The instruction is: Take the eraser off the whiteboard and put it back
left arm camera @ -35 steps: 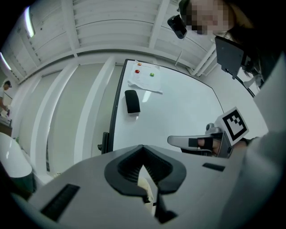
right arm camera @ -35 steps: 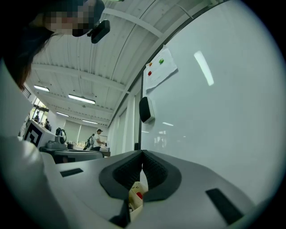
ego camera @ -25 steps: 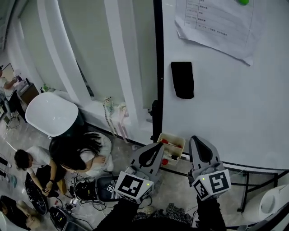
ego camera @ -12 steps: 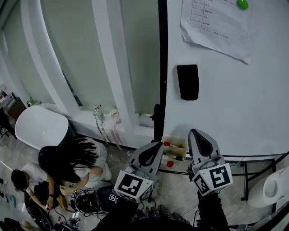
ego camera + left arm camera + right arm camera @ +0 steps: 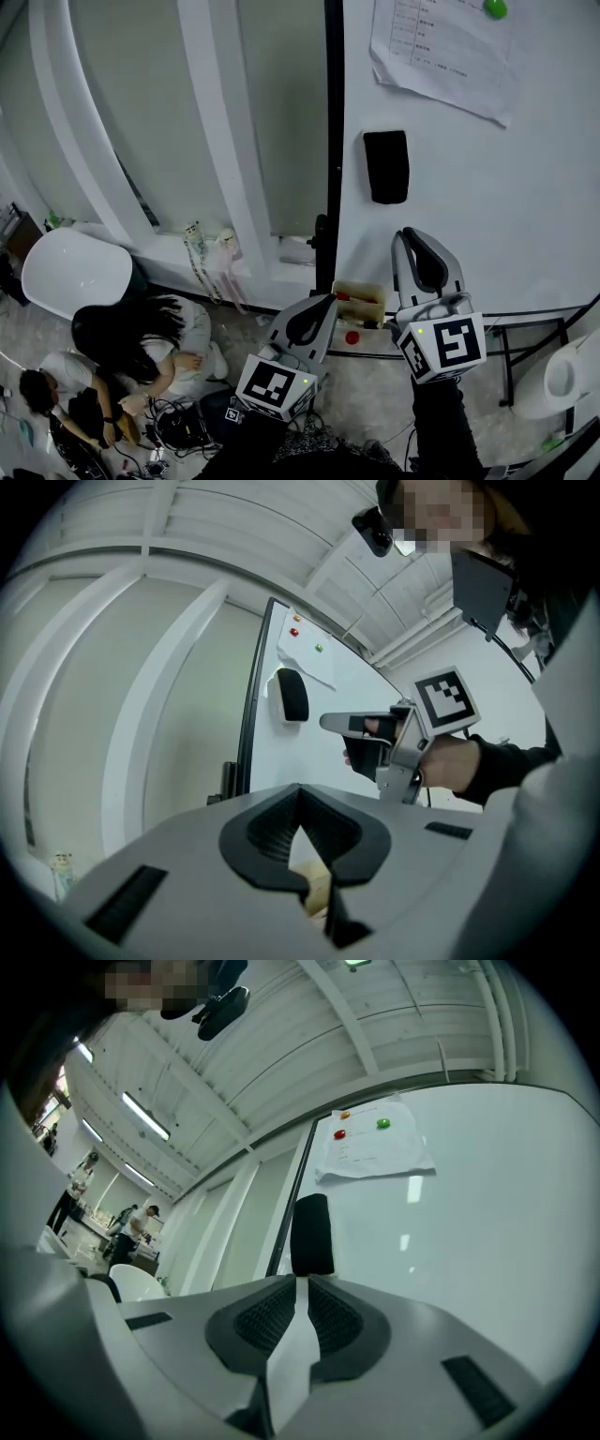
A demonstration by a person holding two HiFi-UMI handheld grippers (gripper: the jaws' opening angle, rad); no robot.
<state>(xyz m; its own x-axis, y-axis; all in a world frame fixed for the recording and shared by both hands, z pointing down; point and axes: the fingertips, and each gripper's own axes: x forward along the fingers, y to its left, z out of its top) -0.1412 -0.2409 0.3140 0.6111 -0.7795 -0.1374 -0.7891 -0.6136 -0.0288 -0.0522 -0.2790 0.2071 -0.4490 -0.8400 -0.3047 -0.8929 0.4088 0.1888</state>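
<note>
The whiteboard (image 5: 487, 206) fills the right half of the head view. The eraser (image 5: 385, 167) sits on it at upper centre, near the board's left edge, with its long axis vertical.

The right gripper (image 5: 424, 246) is just below the eraser and apart from it, pointing up at it. It is the nearer gripper. Its jaws are closed and empty.

The left gripper (image 5: 323, 305), at lower centre, is likewise closed and empty.

A small box (image 5: 367, 302) between the two grippers' tips holds red items.
</note>
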